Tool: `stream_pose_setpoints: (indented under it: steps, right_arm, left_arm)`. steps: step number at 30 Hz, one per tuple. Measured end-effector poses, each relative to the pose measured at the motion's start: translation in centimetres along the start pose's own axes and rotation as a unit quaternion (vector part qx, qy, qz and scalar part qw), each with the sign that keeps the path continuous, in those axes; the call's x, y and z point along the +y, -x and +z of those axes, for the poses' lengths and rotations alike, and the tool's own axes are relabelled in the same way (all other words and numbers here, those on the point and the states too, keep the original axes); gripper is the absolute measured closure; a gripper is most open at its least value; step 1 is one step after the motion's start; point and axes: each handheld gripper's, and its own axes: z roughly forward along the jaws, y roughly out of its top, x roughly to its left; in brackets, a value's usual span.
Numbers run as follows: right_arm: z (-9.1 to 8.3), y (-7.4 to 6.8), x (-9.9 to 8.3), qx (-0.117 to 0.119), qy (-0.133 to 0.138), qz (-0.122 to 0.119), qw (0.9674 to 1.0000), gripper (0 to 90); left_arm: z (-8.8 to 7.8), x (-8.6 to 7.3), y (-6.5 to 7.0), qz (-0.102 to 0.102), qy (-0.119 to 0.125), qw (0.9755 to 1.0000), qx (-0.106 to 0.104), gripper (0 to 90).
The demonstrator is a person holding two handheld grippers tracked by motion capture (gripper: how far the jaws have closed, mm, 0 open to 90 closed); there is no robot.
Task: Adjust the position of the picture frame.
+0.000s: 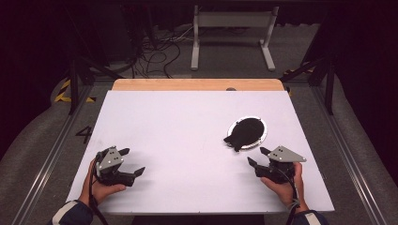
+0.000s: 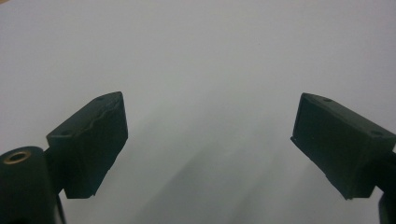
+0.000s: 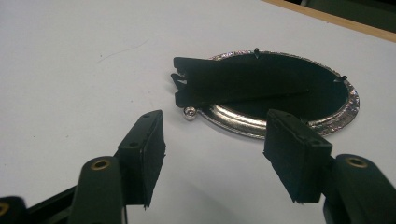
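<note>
Tabletop carries an oval silver-rimmed black frame right of centre. Left gripper and right gripper, lower corners, both gape empty

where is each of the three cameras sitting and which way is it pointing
High view: above the person's side, looking forward and down on the white table; shows both hands, left gripper and right gripper.
Left gripper view: rides the left gripper, facing bare table between its open jaws.
Right gripper view: rides the right gripper, open jaws facing the oval silver frame.
Shared: the frame appears in the high and right gripper views.
</note>
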Motion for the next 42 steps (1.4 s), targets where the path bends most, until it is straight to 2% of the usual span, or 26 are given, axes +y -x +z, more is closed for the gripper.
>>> stream_pose_setpoints:
  steps: [8,14,17,20,23,25,27,30,31,33,34,36,39,41,42]
  right_arm:
    - [1.8,-0.2,0.5,-0.005,-0.008,0.001,1.0000,38.8]
    - [3.9,-0.4,0.9,-0.014,-0.031,0.002,0.9994,37.3]
    - [4.9,-0.3,1.2,-0.024,-0.039,0.011,0.9989,32.9]
    - [5.6,-0.2,1.4,-0.025,-0.038,0.020,0.9987,26.1]
    - [6.2,-0.1,1.5,-0.019,-0.048,0.021,0.9984,25.2]
    - [5.9,0.4,1.5,-0.018,-0.044,0.026,0.9985,31.2]
    - [5.3,1.1,1.4,-0.027,-0.033,0.027,0.9987,39.2]
    - [4.3,2.8,1.2,-0.053,-0.024,0.044,0.9974,59.9]
    - [4.3,2.8,1.2,-0.053,-0.024,0.044,0.9974,59.9]
    - [4.1,4.1,1.0,-0.075,-0.036,0.070,0.9941,73.8]
    - [4.2,5.0,0.9,-0.099,-0.045,0.076,0.9912,81.5]
    - [4.3,6.0,0.9,-0.107,-0.055,0.086,0.9890,85.2]
    - [4.8,7.4,0.9,-0.118,-0.057,0.109,0.9853,88.7]
    - [5.4,8.4,0.8,-0.102,-0.063,0.131,0.9841,88.0]
    - [5.6,8.9,0.7,-0.103,-0.063,0.143,0.9824,88.2]
  left_arm:
    - [0.6,0.3,0.1,0.003,-0.005,1.0000,-0.002,11.0]
    - [1.0,0.4,0.4,0.008,-0.009,0.9999,-0.007,11.1]
    - [1.1,0.4,0.5,0.008,-0.011,0.9999,-0.008,11.1]
    - [1.1,0.4,0.5,0.009,-0.013,0.9998,-0.010,11.1]
    - [1.1,0.4,0.5,0.011,-0.013,0.9998,-0.013,11.2]
    - [1.0,0.3,0.5,0.013,-0.014,0.9997,-0.016,11.9]
    - [1.0,0.3,0.6,0.016,-0.015,0.9996,-0.018,14.3]
    - [1.0,0.3,0.5,0.014,-0.013,0.9997,-0.015,17.4]
    - [1.0,0.3,0.5,0.014,-0.013,0.9997,-0.015,19.1]
    - [1.1,0.4,0.6,0.018,-0.015,0.9996,-0.015,19.8]
    - [1.1,0.5,0.6,0.021,-0.017,0.9995,-0.017,27.4]
    - [1.2,0.7,0.5,0.025,-0.020,0.9993,-0.017,34.2]
    - [1.4,0.9,0.2,0.031,-0.027,0.9989,-0.021,56.4]
    - [1.4,1.0,-0.1,0.027,-0.033,0.9989,-0.019,73.4]
    - [1.5,0.9,-0.3,0.025,-0.030,0.9990,-0.023,80.7]
